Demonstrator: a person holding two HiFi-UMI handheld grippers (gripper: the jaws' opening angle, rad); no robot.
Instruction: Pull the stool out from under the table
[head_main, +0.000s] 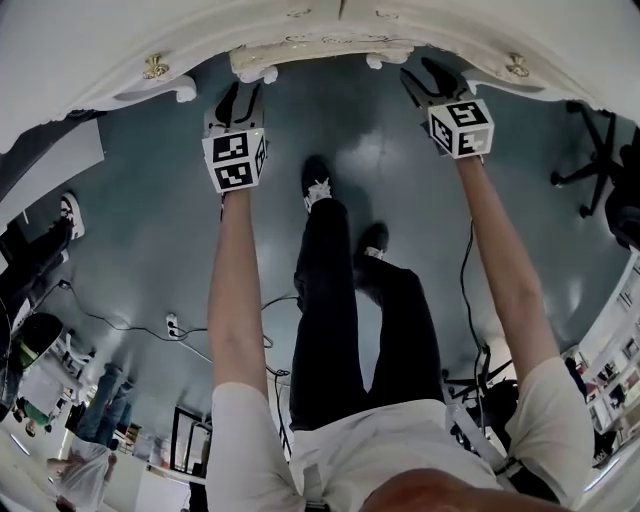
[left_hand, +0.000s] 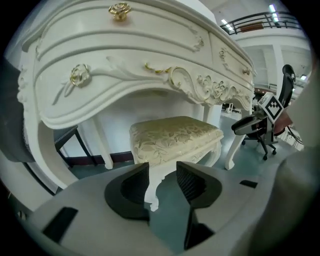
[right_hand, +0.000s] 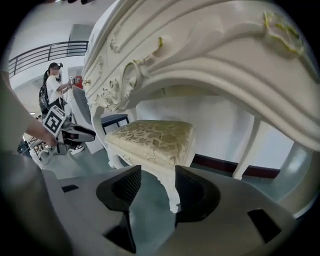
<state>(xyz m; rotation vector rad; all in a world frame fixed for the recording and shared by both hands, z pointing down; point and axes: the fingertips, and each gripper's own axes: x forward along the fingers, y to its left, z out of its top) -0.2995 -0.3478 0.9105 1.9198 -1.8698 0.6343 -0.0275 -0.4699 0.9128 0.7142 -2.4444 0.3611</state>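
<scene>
The stool (left_hand: 175, 137) has a cream floral cushion and carved white legs, and it stands under the ornate white table (left_hand: 125, 65). My left gripper (left_hand: 162, 172) is open, with the stool's front leg (left_hand: 152, 192) in the gap by the left jaw. The right gripper (right_hand: 157, 175) is also open around the stool's other front leg (right_hand: 172, 192), which shows close to the right jaw; no pad visibly presses. In the head view both grippers (head_main: 240, 100) (head_main: 425, 85) reach to the stool's front corners (head_main: 255, 65) at the table's edge (head_main: 100, 70).
A black office chair (head_main: 590, 150) stands to the right. The wearer's feet (head_main: 318, 188) are on the grey floor just behind the stool. Cables and a power strip (head_main: 175, 325) lie at the left. A bystander (right_hand: 52, 85) stands beyond the table's left end.
</scene>
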